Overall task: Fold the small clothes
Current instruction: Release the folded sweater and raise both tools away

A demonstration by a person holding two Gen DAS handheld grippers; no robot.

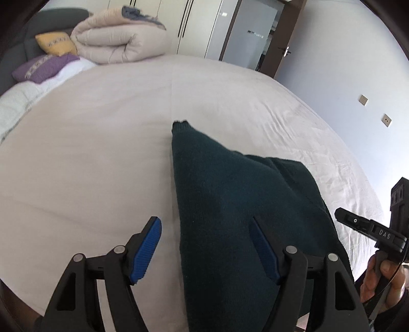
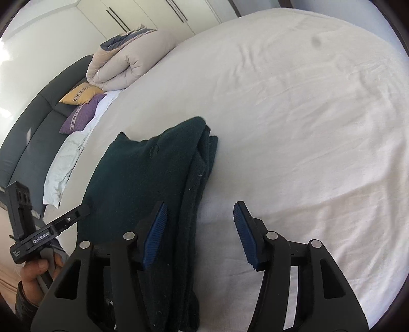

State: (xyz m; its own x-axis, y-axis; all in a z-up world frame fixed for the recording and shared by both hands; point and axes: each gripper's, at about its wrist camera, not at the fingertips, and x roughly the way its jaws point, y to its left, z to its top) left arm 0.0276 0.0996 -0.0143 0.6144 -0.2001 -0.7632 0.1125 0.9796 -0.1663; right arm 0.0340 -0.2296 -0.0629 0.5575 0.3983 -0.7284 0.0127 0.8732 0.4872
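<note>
A dark green knitted garment (image 1: 230, 204) lies folded in layers on the white bed sheet (image 1: 102, 153). My left gripper (image 1: 207, 232) is open above its left edge; the right blue pad (image 1: 263, 250) hangs over the cloth and the left pad over bare sheet. In the right wrist view the same garment (image 2: 143, 173) shows stacked folds along its right edge. My right gripper (image 2: 200, 217) is open over that edge, pads clear of the cloth. Each view shows the other gripper at its side edge, held by a hand.
A rolled beige duvet (image 1: 115, 40) lies at the head of the bed, beside yellow (image 1: 56, 43) and purple (image 1: 43, 67) cushions and a dark headboard (image 2: 33, 132). White wardrobe doors (image 1: 194, 23) and a doorway stand beyond. The sheet stretches wide to the right of the garment (image 2: 306, 127).
</note>
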